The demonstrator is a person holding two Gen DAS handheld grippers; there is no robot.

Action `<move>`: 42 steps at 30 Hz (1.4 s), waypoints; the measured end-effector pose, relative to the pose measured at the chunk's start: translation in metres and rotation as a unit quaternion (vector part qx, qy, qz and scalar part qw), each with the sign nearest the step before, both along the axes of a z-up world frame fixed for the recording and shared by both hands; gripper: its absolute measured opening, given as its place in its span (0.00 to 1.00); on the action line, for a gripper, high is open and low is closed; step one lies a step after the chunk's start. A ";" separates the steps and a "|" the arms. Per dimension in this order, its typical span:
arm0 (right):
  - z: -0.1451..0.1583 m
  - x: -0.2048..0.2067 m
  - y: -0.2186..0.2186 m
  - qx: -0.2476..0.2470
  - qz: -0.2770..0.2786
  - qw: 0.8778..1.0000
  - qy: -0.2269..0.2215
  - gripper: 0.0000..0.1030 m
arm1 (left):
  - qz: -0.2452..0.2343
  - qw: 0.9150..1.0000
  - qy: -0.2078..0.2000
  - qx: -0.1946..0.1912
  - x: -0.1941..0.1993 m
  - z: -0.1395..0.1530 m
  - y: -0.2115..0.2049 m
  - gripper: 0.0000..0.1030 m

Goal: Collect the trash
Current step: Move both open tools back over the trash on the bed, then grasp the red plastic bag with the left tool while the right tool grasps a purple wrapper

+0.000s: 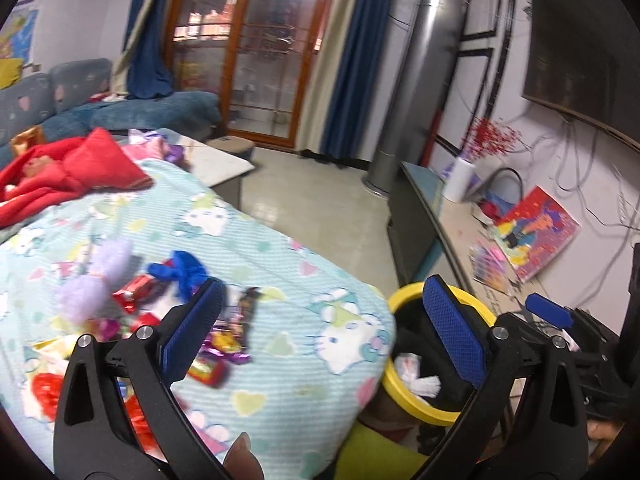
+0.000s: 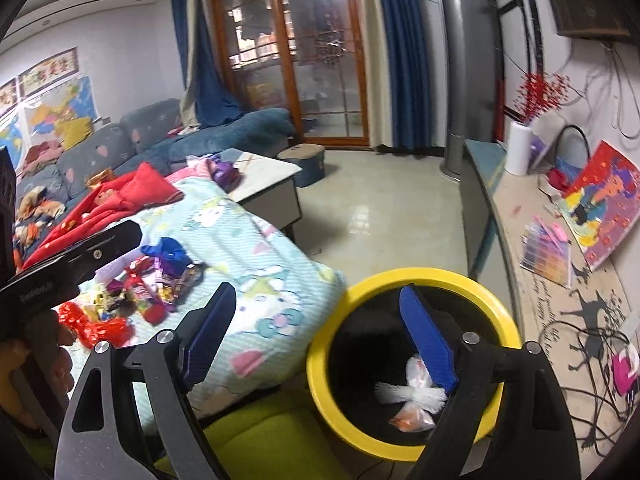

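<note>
Both jaws gape wide, gripping nothing: my right gripper [image 2: 320,332] hangs over the yellow-rimmed bin [image 2: 496,312]; my left gripper [image 1: 320,328] faces wrappers [image 1: 216,348] at its 9 o'clock. I'd descend squarely, pinching one wrapper clear of the blanket [image 1: 280,248].

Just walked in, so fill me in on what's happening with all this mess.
Someone is clearing trash with a claw in each hand. Candy wrappers lie scattered on the blanket. The yellow-rimmed bin beside it already holds a knotted plastic bag. The right claw is open and empty above the bin. The left claw is open too, holding nothing.
</note>
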State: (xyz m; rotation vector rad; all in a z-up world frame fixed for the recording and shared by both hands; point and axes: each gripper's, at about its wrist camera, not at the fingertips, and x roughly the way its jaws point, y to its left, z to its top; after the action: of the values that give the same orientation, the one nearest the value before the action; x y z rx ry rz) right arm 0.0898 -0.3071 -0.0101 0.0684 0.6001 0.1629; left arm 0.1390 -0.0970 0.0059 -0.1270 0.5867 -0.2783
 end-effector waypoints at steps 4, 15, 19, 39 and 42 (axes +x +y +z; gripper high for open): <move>0.004 0.005 0.030 -0.002 0.040 0.999 -0.006 0.79 | 0.028 1.000 -0.005 -0.001 -0.003 0.003 0.022 0.89; 0.003 0.008 0.108 -0.004 0.132 0.991 0.001 0.79 | 0.111 0.994 -0.015 -0.009 -0.008 0.012 0.087 0.89; -0.002 0.009 0.126 -0.008 0.157 0.988 0.009 0.79 | 0.148 0.989 -0.014 -0.016 -0.012 0.015 0.120 0.89; -0.056 0.088 0.180 -0.017 0.159 0.982 0.097 0.54 | 0.223 0.967 0.083 -0.094 -0.053 -0.046 0.232 0.89; -0.066 0.103 0.190 -0.022 0.161 0.980 0.113 0.46 | 0.201 0.967 0.103 -0.114 -0.059 -0.061 0.231 0.84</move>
State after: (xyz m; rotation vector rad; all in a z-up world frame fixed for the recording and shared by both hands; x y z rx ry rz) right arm 0.1931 -0.1173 -0.0758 -0.0540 0.8398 0.4608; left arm 0.0805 0.1336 -0.0550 -0.4958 0.7196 0.0650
